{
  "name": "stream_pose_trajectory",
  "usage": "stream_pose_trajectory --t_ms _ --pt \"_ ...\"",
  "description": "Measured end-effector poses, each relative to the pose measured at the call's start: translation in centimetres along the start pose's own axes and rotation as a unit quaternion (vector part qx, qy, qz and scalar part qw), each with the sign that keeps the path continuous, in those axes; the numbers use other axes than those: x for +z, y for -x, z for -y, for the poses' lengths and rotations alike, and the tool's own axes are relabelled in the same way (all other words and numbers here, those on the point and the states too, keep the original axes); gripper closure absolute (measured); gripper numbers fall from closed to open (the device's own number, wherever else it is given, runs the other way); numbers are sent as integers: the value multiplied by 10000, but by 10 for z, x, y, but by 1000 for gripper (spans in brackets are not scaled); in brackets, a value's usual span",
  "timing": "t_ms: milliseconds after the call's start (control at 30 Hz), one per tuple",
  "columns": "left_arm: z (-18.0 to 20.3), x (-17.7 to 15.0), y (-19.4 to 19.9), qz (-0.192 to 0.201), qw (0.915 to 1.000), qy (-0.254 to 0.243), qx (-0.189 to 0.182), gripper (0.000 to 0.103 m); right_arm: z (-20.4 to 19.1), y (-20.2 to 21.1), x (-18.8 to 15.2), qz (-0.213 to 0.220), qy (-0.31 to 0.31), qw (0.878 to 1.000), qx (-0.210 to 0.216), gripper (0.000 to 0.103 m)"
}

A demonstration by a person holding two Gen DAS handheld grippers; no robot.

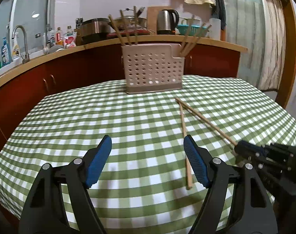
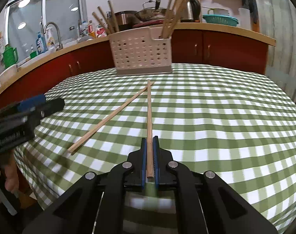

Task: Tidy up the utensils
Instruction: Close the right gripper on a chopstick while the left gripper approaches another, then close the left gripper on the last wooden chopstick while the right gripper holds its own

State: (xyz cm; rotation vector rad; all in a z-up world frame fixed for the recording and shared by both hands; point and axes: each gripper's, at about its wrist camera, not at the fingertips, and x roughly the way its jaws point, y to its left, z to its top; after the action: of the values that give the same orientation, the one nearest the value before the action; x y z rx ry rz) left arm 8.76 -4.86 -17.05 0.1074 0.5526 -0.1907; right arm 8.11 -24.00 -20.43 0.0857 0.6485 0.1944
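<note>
You are clamping your right gripper point(image 2: 150, 142) fully onto the near end of one chopstick point(image 2: 149, 113) lying mid-table, while the other chopstick point(image 2: 109, 120) is lying crossed beside it. Your left gripper point(image 1: 148, 161) is hovering wide open and empty. Next, I judge, you need to lift toward the holder point(image 2: 141, 53) at the far edge.

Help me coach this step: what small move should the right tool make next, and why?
Probably lift. The right tool is shut on one chopstick, whose far end still crosses the other chopstick on the checked tablecloth. Raising it slightly would free it before carrying it toward the perforated holder, where other chopsticks already stand.
</note>
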Motion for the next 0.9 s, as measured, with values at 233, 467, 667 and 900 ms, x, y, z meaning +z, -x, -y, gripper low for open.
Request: stream_pose_trajectory --t_ms 233,467,667,900 --pt "19 -11 -17 -360 9987 -131 -326 44 17 2 1 94 -168 9998 -105 96" --pt "26 -22 -31 -641 9962 -250 -528 61 21 0 2 97 -212 9997 -79 96" --pt "27 -30 -32 -674 9939 -343 -800 92 20 1 3 122 -205 9997 -72 96" --pt "20 -28 -23 -501 9953 -375 -740 97 17 9 8 287 -141 9995 -66 96"
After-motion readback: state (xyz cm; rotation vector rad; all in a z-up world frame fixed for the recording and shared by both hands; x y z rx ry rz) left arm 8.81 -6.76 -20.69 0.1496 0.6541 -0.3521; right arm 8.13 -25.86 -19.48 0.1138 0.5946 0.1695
